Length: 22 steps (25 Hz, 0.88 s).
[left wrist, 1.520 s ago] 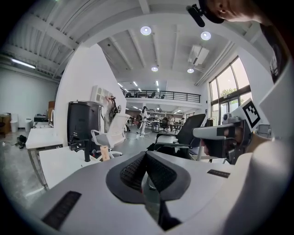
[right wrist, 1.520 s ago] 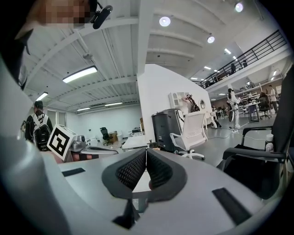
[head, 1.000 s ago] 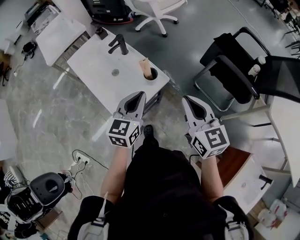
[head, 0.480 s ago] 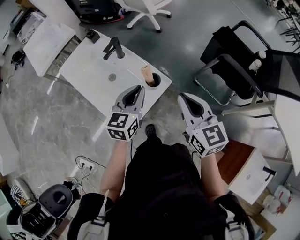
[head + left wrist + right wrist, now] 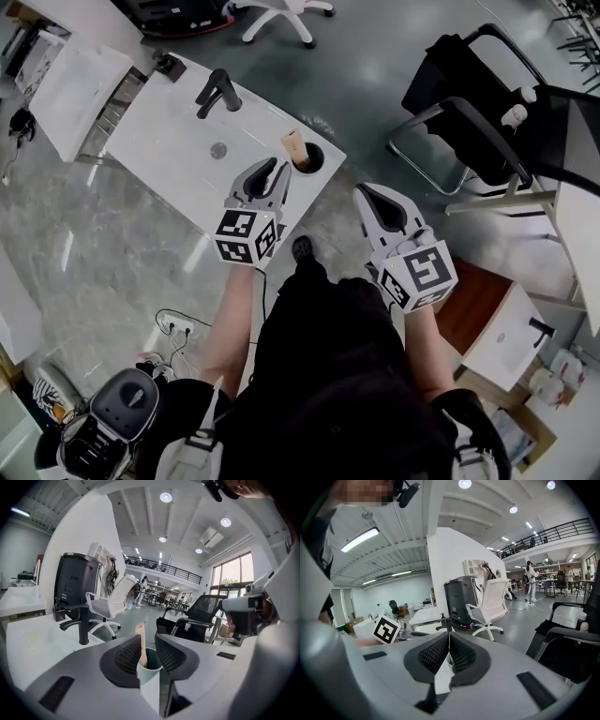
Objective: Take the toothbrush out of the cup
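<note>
**Head view:** the left tool (image 5: 272, 172) and right tool (image 5: 375, 195) have been brought nearer the table's (image 5: 169, 141) near corner, where the cup (image 5: 310, 157) holds the toothbrush (image 5: 296, 147).

**Left gripper view:** the jaws, just spread, frame cup and toothbrush untouched; a grasp is judged imminent.

**Right gripper view:** jaws are pressed together, empty. The toothbrush's lower end is hidden inside the cup.

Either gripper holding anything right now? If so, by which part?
Nothing held. Left gripper jaws have just been opening, nothing between them; the cup with the toothbrush sits ahead. Right gripper shut, empty.
</note>
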Tool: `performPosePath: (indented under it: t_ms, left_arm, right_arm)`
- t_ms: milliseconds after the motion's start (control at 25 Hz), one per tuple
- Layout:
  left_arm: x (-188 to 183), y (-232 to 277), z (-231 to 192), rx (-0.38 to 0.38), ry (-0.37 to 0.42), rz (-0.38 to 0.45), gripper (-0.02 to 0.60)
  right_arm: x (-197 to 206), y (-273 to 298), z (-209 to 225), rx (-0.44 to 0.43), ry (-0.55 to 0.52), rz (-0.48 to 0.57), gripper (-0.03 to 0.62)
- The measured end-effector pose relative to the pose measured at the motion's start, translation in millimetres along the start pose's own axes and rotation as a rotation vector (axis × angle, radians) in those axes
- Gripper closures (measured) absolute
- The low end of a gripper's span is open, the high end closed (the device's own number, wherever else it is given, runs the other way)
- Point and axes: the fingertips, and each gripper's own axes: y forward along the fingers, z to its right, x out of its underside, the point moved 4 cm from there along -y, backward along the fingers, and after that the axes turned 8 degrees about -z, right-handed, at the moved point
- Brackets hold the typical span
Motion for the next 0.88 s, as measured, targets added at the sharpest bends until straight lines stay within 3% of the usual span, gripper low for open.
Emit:
performPosePath:
  t_ms: [400,880]
  left_arm:
    - [17.4,38.4,-11.5,0.027,-0.021,-0.075,0.445]
    - [24.8,62.7,-17.0,0.032,-0.034,-0.119,0.471]
  right_arm:
    - [1.9,8.5,3.8,0.011,-0.003,-0.04,0.563]
    - [13.5,3.7,17.3,0.051,0.037,-0.062,0.563]
